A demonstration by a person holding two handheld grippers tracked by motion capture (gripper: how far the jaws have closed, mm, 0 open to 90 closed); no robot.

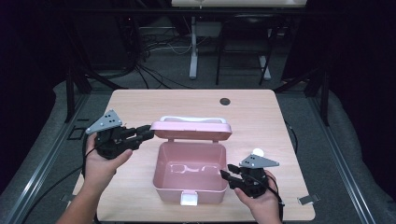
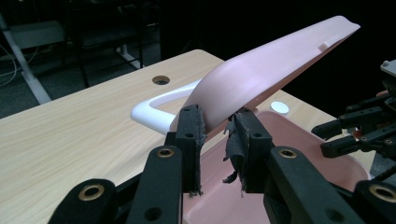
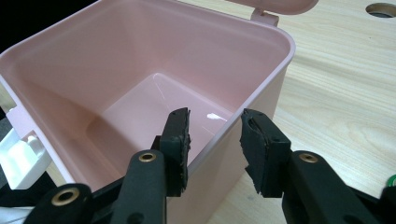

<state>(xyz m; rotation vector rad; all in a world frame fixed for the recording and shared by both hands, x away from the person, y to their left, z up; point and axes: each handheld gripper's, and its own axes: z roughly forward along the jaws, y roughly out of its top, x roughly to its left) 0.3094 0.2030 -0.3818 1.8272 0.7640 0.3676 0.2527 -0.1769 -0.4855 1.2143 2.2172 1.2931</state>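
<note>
Lid (image 2: 261,70) edge between left fingers (image 2: 191,140).

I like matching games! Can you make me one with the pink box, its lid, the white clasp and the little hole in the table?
Things:
1. pink box
2. lid
3. white clasp
4. round hole

Where or how:
A. in the far part of the wooden table
B. on the box's front wall, nearest the person
C. lifted open, its edge between the left gripper's jaws
D. standing empty, its right wall between the right gripper's jaws

Pairs: 1-D, 2-C, 3-B, 4-A
</note>
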